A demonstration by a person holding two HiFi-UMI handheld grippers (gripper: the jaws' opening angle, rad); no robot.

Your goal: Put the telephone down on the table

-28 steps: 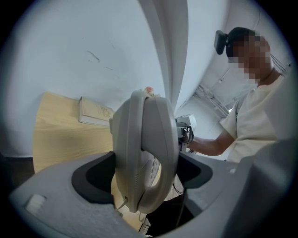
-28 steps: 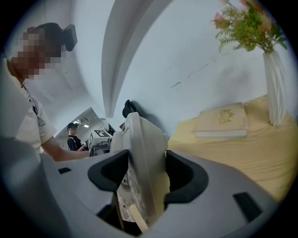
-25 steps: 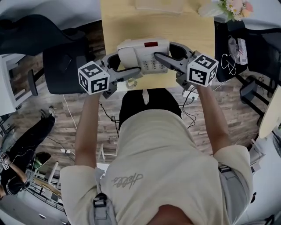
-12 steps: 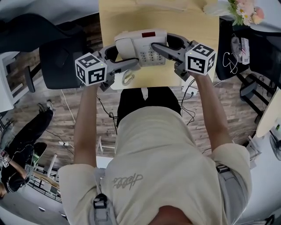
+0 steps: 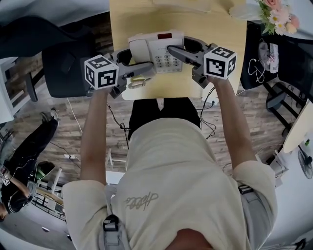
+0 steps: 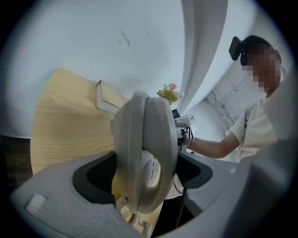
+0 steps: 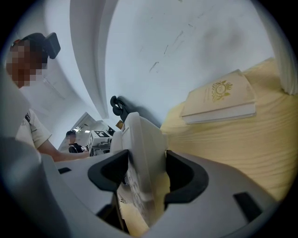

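The white telephone, with a red display and a keypad, is held over the near part of the light wooden table. My left gripper is shut on its left end, where the handset stands between the jaws in the left gripper view. My right gripper is shut on its right side; the telephone's edge fills the gap between the jaws. The coiled cord dangles at the table's near edge. Whether the telephone's base touches the table is hidden.
A beige book lies at the table's far edge. Flowers stand at the far right corner. A black chair is left of the table. Cables and bags lie on the floor to the right.
Both grippers have carried the telephone a little farther from the body, deeper over the table. Both grips are unchanged.
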